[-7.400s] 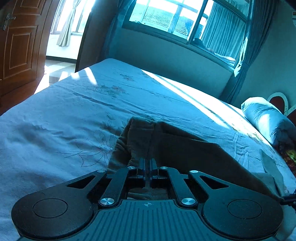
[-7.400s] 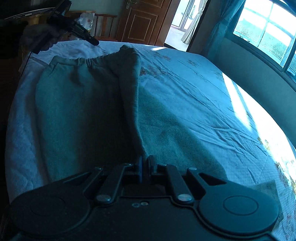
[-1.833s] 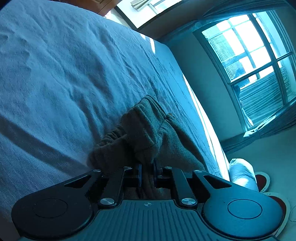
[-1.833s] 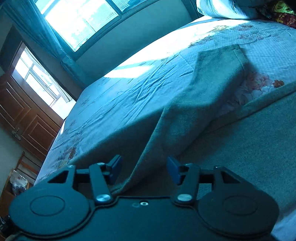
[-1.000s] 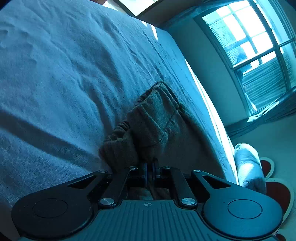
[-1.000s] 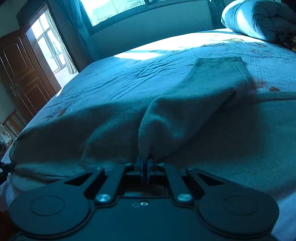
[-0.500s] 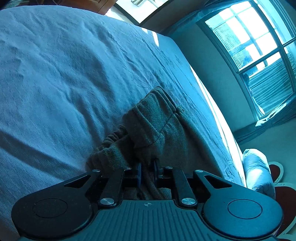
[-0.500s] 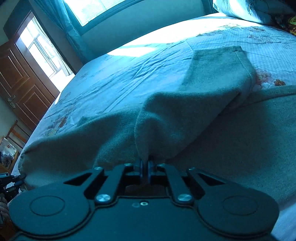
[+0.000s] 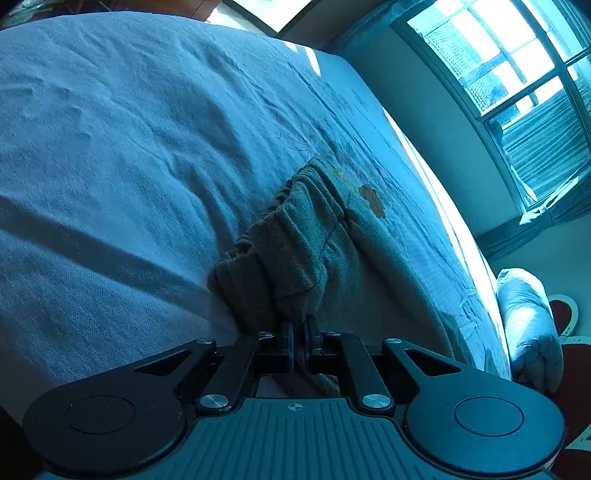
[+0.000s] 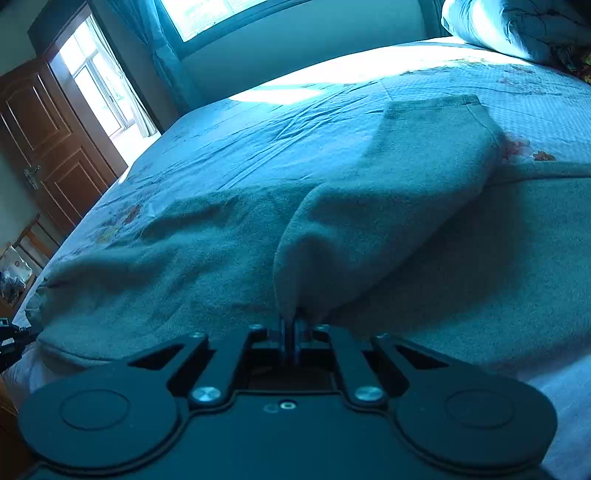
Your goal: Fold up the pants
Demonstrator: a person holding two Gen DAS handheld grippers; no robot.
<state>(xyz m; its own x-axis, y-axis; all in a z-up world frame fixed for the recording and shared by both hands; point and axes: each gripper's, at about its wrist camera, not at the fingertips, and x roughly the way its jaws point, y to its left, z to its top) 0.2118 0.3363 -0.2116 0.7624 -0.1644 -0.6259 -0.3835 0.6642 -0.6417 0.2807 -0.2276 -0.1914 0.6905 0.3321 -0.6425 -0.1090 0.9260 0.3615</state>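
Since the frame two seconds back, my right gripper (image 10: 291, 326) had closed: its jaws, then spread with the trouser leg lying loose between them, were now pinching a fold of the pants (image 10: 388, 206) and lifting it into a ridge straight ahead of the jaws. My left gripper (image 9: 300, 332) had its jaws pressed together on the gathered waistband (image 9: 295, 236), which bunched up directly in front of them, much as it had a second earlier. The rest of the pants lay flat on the bed (image 9: 110, 147), spreading left and right of the right jaws. Beyond the cloth, a pillow (image 10: 517, 26) sat far ahead to the right, with a wooden door (image 10: 40, 136) far ahead to the left.
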